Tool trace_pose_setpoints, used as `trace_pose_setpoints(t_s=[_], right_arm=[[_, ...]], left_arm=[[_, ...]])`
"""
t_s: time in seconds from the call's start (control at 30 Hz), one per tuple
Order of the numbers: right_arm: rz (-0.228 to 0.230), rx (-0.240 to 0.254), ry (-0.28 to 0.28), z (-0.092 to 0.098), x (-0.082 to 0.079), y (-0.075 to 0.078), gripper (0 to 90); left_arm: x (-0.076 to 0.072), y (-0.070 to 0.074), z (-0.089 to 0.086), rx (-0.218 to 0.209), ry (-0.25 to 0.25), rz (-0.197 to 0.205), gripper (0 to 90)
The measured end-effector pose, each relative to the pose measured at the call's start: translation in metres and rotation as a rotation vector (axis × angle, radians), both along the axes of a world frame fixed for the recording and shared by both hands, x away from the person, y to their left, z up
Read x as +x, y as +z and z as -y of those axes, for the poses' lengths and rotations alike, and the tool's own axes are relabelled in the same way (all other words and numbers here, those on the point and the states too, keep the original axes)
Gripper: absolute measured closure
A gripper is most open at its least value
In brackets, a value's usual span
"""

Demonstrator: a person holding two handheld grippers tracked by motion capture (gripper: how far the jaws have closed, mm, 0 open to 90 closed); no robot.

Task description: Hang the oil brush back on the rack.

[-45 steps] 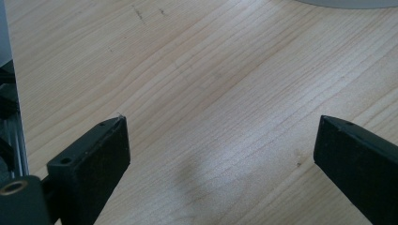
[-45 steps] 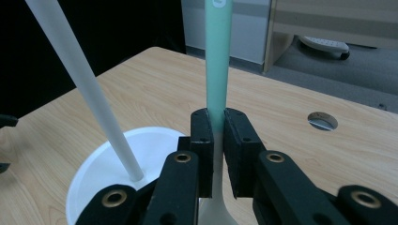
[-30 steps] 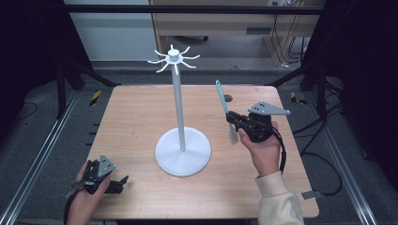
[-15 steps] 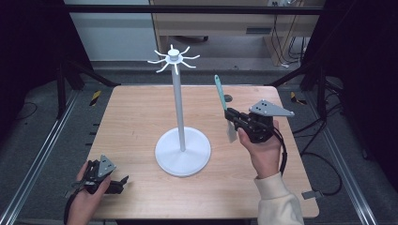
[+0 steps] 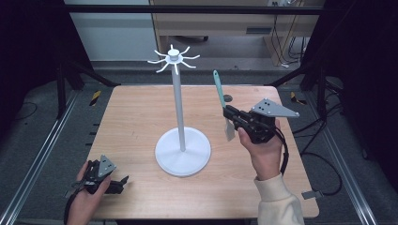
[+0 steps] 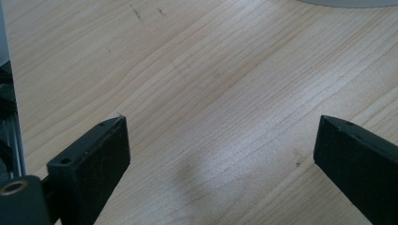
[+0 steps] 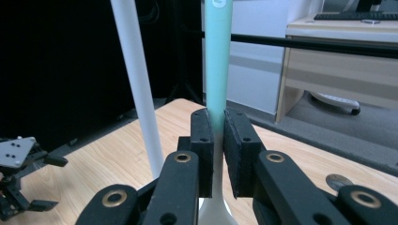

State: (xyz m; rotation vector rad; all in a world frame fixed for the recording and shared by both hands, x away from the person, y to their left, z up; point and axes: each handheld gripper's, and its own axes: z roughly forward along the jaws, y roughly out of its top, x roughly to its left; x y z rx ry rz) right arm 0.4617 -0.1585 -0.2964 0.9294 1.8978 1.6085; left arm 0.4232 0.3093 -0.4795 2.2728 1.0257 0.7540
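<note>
A spatula with a teal handle (image 5: 218,88) and a white blade (image 5: 229,130) stands nearly upright above the table's right half. My right gripper (image 5: 228,114) is shut on it where the handle meets the blade. In the right gripper view the pads clamp the teal handle (image 7: 218,56), which rises out of the top of the picture. A tall white stand (image 5: 178,108) with a round base (image 5: 183,151) and a ring of hooks (image 5: 173,58) stands mid-table, left of the spatula. My left gripper (image 5: 119,183) rests at the front left corner, open (image 6: 220,150) over bare wood.
The wooden table (image 5: 136,112) has a small dark round disc (image 5: 227,98) behind the spatula. Metal rails (image 5: 42,154) run along both sides on the floor. A desk (image 5: 211,23) stands beyond the far edge. The stand's pole (image 7: 136,84) is left of the spatula in the right gripper view.
My right gripper has risen a little with the spatula, whose handle tip now sits higher in the picture. The left gripper has stayed where it was.
</note>
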Motion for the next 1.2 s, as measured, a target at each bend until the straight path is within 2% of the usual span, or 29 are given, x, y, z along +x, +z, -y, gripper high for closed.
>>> trace_pose_setpoints(t_s=[0.53,0.93,1.2], right_arm=[[0.057,0.017,0.043,-0.007,-0.013,0.014,82.8],[0.065,0.041,0.060,-0.008,-0.016,0.019,82.8],[0.092,0.028,0.074,-0.012,-0.017,0.033,82.8]], left_arm=[[0.000,0.000,0.000,0.000,0.000,0.000,3.6],[0.000,0.000,0.000,0.001,0.000,-0.001,3.6],[-0.001,0.000,-0.001,0.006,0.008,-0.005,3.6]])
